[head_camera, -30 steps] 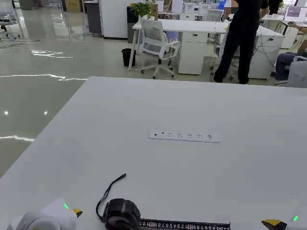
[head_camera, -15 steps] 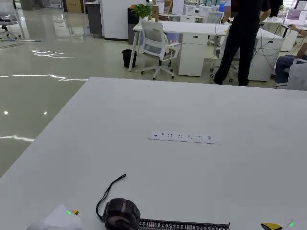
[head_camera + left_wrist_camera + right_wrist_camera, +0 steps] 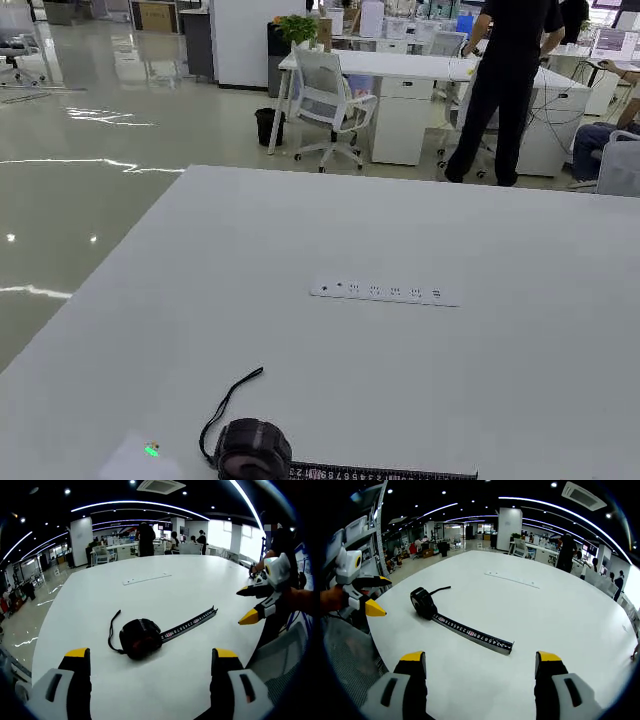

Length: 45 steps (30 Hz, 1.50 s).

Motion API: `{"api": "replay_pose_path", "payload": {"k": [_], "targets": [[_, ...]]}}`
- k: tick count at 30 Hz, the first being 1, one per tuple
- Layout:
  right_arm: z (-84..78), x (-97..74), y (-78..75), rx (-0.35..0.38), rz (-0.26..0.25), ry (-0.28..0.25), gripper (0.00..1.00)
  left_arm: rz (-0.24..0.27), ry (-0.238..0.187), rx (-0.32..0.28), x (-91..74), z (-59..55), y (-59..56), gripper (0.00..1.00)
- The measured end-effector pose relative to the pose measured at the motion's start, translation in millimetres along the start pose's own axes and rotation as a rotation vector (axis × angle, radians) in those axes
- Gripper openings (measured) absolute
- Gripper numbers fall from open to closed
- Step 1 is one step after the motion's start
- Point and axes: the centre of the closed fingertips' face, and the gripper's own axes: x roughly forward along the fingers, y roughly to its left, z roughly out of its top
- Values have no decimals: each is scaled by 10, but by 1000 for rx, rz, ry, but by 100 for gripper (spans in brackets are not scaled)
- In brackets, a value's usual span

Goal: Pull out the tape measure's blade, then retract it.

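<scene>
The tape measure (image 3: 253,448) lies by the near edge of the white table (image 3: 400,380), its blade (image 3: 472,635) drawn out flat toward our right. Our left gripper (image 3: 151,653) and right gripper (image 3: 480,656) hover level at either side, jaws wide, gripping nothing.

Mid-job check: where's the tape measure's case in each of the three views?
Head view: tape measure case at the bottom edge, left of centre.
Left gripper view: case just left of centre, blade running right.
Right gripper view: case left of centre, blade running right.
Shared landmark: white power strip lying beyond it.
</scene>
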Motion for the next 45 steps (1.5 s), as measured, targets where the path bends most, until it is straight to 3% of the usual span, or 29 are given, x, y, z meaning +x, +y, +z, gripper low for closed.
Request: {"api": "replay_pose_path", "payload": {"k": [9,12,16,26,35,45], "targets": [[20,-26,11,48,-32,-8,94,37,-6,-10,4,40,-39,98],[22,-35,30,50,-28,-9,94,49,-19,-17,-13,78,-53,94],[9,-46,51,48,-25,-8,95,52,-22,-20,2,93,-78,98],[42,-57,128,65,-26,-38,98,49,5,-51,40,8,-164,99],[49,-45,175,58,-20,-41,100,90,-5,-59,60,52,-123,99],[26,4,127,74,-22,-41,100,146,-23,-125,177,93,-80,98]]}}
